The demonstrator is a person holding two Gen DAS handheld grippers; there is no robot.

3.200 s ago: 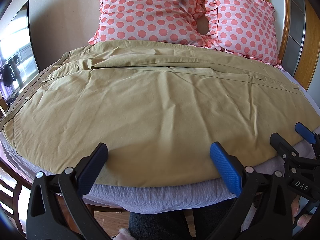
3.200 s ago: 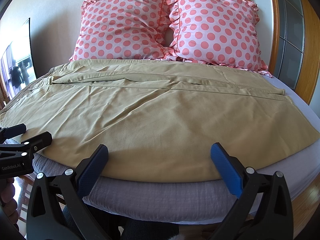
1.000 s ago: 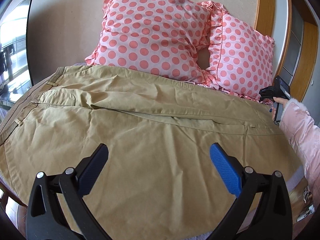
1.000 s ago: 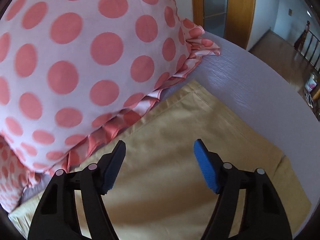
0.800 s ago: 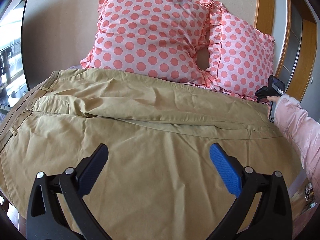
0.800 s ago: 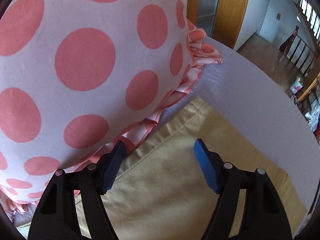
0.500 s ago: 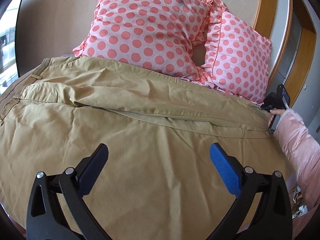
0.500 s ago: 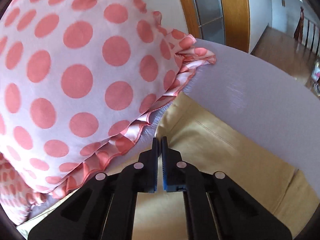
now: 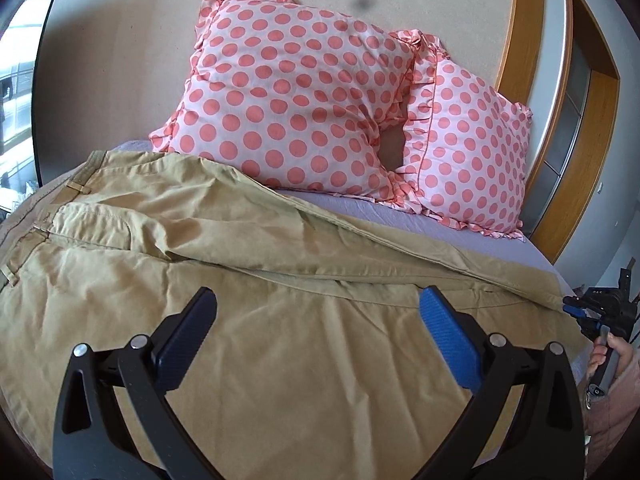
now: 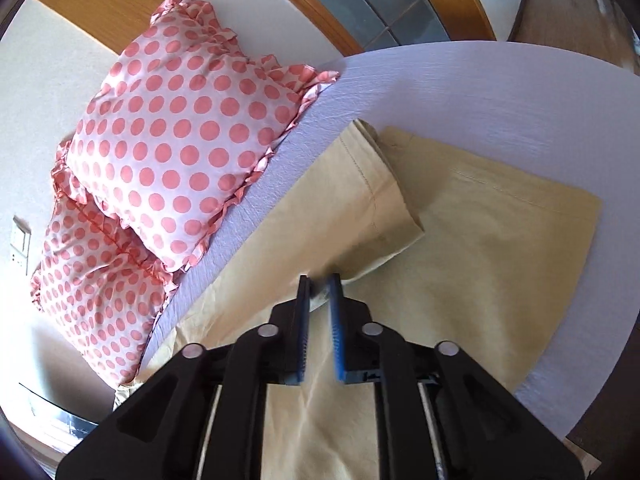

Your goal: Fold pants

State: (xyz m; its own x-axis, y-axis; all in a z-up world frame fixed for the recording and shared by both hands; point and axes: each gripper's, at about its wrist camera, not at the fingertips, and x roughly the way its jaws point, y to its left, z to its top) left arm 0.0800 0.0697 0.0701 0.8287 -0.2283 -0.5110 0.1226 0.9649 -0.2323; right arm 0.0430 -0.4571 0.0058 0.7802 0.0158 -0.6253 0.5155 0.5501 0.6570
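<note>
Bedtop pants [image 9: 280, 344] lie crosswise; right gripper [image 10: 319, 280] apparently pinches a hem; left gripper [image 9: 316, 312] gapes.

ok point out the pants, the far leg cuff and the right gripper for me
pants [image 9: 320, 360], left wrist view, on the flat near leg panel
far leg cuff [image 10: 384, 200], right wrist view, on the lifted hem end
right gripper [image 10: 319, 284], right wrist view, between the nearly closed fingertips pinching the fabric
</note>
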